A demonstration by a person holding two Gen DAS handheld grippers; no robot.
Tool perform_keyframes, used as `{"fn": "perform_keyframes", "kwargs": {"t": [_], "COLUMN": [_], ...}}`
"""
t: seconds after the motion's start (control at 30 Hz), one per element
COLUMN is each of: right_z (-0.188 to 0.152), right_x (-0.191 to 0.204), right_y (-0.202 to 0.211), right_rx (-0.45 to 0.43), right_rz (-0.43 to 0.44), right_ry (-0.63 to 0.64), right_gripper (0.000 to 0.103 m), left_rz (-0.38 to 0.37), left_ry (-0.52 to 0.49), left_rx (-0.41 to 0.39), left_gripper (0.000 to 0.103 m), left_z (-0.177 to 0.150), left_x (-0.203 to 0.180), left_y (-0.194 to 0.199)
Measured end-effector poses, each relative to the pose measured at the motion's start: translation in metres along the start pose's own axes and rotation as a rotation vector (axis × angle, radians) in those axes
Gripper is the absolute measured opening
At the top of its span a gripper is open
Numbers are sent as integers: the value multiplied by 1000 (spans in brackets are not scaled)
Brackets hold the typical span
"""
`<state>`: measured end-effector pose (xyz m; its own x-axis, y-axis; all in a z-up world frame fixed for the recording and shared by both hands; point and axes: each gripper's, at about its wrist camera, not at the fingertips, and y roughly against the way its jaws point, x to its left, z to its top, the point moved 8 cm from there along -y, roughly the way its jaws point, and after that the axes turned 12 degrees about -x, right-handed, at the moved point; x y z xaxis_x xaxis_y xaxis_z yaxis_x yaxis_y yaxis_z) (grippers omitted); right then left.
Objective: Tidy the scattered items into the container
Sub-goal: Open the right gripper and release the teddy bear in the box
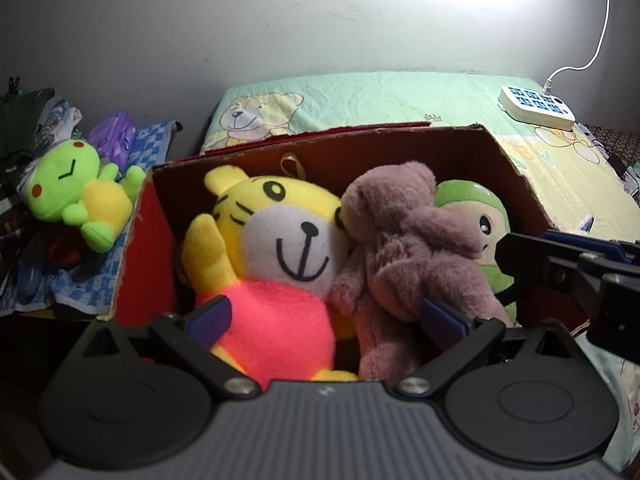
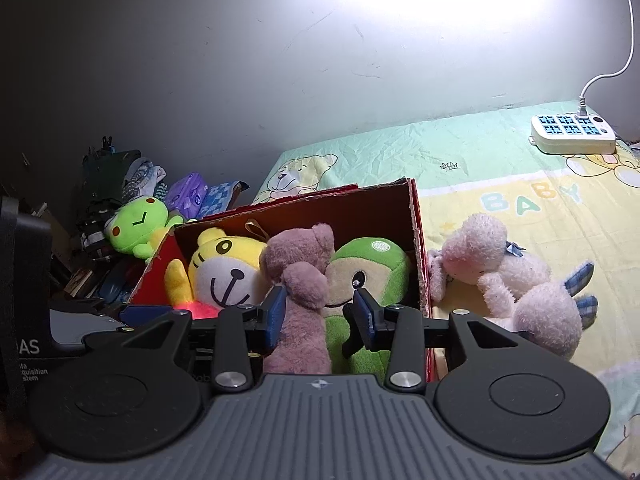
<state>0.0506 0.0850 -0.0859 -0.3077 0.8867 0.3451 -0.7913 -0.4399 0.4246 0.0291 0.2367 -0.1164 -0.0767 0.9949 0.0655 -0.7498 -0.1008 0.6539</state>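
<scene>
A: Nearest entry, tongs. The left gripper [image 1: 326,316] stands spread wide over the near end of the cardboard box [image 1: 148,240], pads clear of the yellow tiger plush [image 1: 280,256] under them. The right gripper [image 2: 320,312] is parted a little; the brown bear plush [image 2: 298,292] sits between its pads, but whether they touch it I cannot tell, so I would not call it pinched.

B: Box contents?

A: Three, packed side by side: tiger on the left, brown bear in the middle, green-hooded plush [image 2: 368,276] on the right, each touching the next. Little room left, in my judgement.

B: Still outside?

A: A pink plush [image 2: 516,284] lying on the bedsheet [image 2: 500,208], just beside the box's right wall. A green frog plush [image 1: 76,192] on the cluttered side beyond the left wall.

B: Handling?

A: Presumably light, soft, compressible, not fragile, and the pile gives good friction. Take the pink one across the body or a limb; it will sag, so lift it well over the rim.

B: Farthest?

A: A white power strip [image 2: 572,136], not to be tidied.
</scene>
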Motion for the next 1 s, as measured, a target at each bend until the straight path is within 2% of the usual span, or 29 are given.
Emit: {"fn": "perform_keyframes", "kwargs": {"t": [0.43,0.73,1.0], "right_z": [-8,-4,-2], "right_x": [-3,-4,-22], "right_y": [14,15,22], "right_rx": [-8,2,8], "right_rz": [-16,46,93], "right_ry": [-36,-35,-56], "right_gripper": [42,42,42], "left_rz": [49,105,149], "left_ry": [-48,-20,21], "left_rx": [9,1,-4], "left_gripper": [102,102,102], "left_z": [-6,-3,2], "left_x": [-5,-3,-11], "left_y": [5,11,15]}}
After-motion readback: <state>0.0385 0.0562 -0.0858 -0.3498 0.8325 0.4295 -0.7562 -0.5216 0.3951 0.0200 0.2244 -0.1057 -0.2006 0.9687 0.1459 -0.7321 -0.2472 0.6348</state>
